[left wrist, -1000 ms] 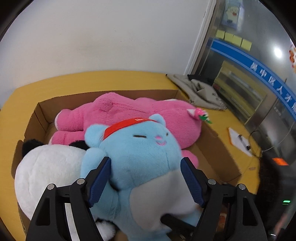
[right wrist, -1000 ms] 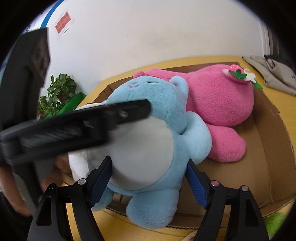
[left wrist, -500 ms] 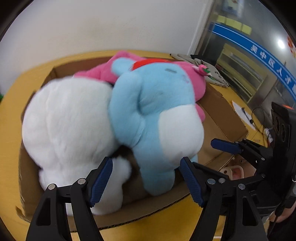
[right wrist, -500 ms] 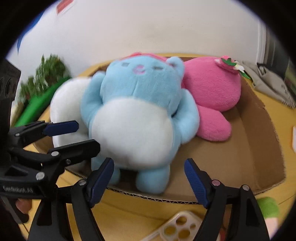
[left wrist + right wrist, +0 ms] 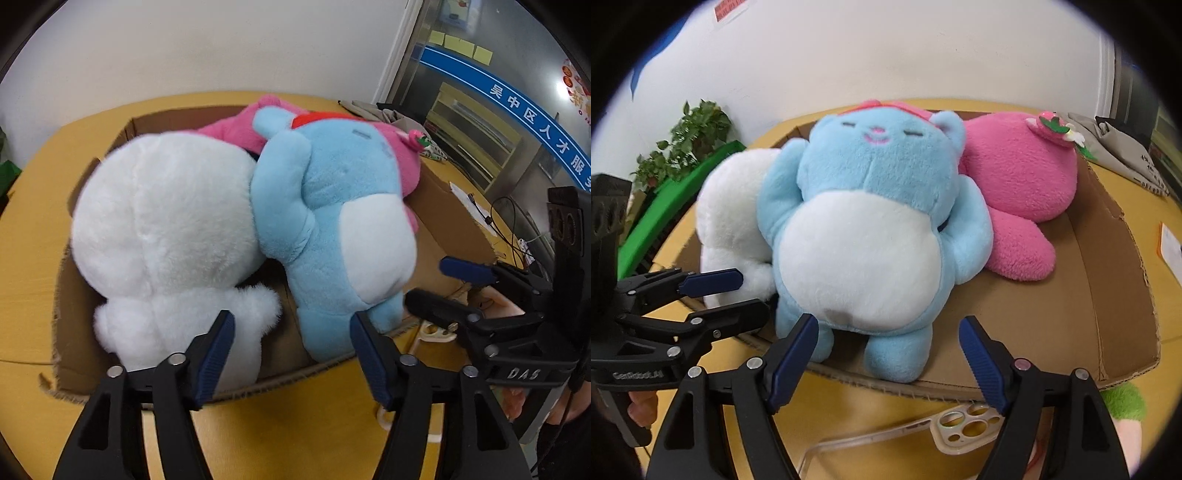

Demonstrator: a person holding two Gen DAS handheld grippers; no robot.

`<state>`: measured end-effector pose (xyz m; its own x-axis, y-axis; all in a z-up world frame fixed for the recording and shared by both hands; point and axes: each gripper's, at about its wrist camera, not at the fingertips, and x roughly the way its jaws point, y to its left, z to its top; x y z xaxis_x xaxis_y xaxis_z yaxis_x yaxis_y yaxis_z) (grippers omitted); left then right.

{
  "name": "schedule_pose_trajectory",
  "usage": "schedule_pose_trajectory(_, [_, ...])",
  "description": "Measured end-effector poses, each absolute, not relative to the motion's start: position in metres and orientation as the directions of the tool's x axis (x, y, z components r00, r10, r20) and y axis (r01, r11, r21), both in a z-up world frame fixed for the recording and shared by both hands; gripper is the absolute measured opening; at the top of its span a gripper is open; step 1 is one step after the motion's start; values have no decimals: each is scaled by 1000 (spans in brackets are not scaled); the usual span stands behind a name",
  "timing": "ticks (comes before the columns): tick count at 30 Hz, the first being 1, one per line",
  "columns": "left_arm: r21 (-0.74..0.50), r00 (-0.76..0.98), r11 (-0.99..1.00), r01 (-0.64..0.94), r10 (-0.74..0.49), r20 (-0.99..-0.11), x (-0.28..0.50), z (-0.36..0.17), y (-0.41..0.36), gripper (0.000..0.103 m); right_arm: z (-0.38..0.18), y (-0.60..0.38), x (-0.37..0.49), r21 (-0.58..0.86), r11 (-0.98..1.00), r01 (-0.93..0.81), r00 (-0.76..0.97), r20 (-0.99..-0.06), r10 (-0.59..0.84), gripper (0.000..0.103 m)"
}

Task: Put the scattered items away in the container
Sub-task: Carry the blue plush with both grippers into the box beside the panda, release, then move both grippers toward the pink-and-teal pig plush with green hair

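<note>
A cardboard box [image 5: 88,332] [image 5: 1108,280] on the yellow table holds three plush toys: a blue bear with a white belly [image 5: 332,206] [image 5: 871,221], a white plush [image 5: 166,229] [image 5: 731,214] and a pink plush [image 5: 229,125] [image 5: 1015,173]. My left gripper [image 5: 291,332] is open and empty, just in front of the box's near wall; it also shows in the right wrist view [image 5: 727,295]. My right gripper [image 5: 888,343] is open and empty, before the blue bear's feet; it also shows in the left wrist view [image 5: 443,284].
A clear phone case [image 5: 905,439] lies on the table in front of the box. A green and pink plush item [image 5: 1123,410] sits at the right edge. A grey cloth [image 5: 1119,151] lies behind the box. A potted plant [image 5: 683,144] stands at the left. Papers and cables [image 5: 476,206] lie right.
Both grippers have let go of the blue bear and pulled back out of the box. The bear now rests in the box against the white plush.
</note>
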<state>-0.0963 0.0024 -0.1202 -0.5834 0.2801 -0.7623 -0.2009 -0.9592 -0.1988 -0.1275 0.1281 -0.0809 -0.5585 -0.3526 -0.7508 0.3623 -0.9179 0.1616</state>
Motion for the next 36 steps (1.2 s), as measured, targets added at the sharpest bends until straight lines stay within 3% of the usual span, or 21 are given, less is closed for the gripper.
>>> schedule_pose_trajectory(2, [-179, -633, -961, -210, 274, -724, -83, -101, 5, 94, -63, 138, -115, 160, -922, 352, -604, -714, -355, 86])
schedule_pose_trajectory(4, [-172, -680, -958, -229, 283, -676, -70, -78, 14, 103, -44, 152, -104, 147, -927, 345, -647, -678, -348, 100])
schedule_pose_trajectory(11, [-152, -741, -950, -274, 309, -596, -58, -37, 54, 103, -10, 192, -84, 77, -964, 255, -747, -617, -246, 103])
schedule_pose_trajectory(17, [-142, -746, -952, -271, 301, -594, -51, -35, 68, 103, -1, 209, -70, 31, -973, 230, -776, -598, -203, 103])
schedule_pose_trajectory(28, [-184, -718, -934, -307, 354, -599, -37, -35, 88, 103, -3, 244, -37, 76, -966, 248, -770, -589, -244, 103])
schedule_pose_trajectory(36, [-210, -646, -882, -422, 455, -613, -42, -39, 138, 103, -47, 307, 5, 169, -955, 245, -684, -668, -294, 103])
